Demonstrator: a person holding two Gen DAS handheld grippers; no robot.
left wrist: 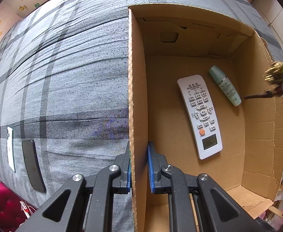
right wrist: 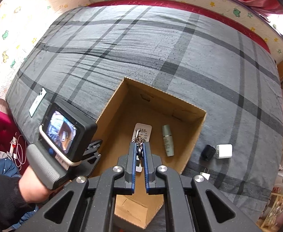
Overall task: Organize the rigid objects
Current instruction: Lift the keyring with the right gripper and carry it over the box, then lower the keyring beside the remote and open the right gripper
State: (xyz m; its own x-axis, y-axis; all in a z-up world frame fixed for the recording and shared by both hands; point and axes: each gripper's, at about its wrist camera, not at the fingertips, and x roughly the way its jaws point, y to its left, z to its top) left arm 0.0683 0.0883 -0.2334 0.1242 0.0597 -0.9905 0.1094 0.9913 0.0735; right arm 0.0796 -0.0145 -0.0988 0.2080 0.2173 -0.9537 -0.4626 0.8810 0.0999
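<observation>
the bed (right wrist: 160,44), covered in a grey plaid sheet, carried everything, and was bordered by a red edge along its far side. an open cardboard box (left wrist: 261,135) sat on it toward the near edge, its wall upright. the left tongs (left wrist: 139,166) pointed straight down and were clenched on the box's left wall, one blue pad outside and one inside. the right tongs (right wrist: 139,154) hovered over the box interior, squeezed tight on a keychain (right wrist: 139,141) whose metal ring and clasp stuck out past the tips; in the left wrist view a blurred gold charm (left wrist: 279,73) hung at the box's right wall. a white remote control (left wrist: 200,116) lay flat on the box floor, and a pale green bottle (left wrist: 224,86) lay just beside it, nearer the right wall. outside the box, a white phone (left wrist: 10,148) and a dark phone (left wrist: 33,166) lay side by side near the bed's left edge, and a black adapter (right wrist: 208,152) touched a white charger plug (right wrist: 224,150) just right of the box.
</observation>
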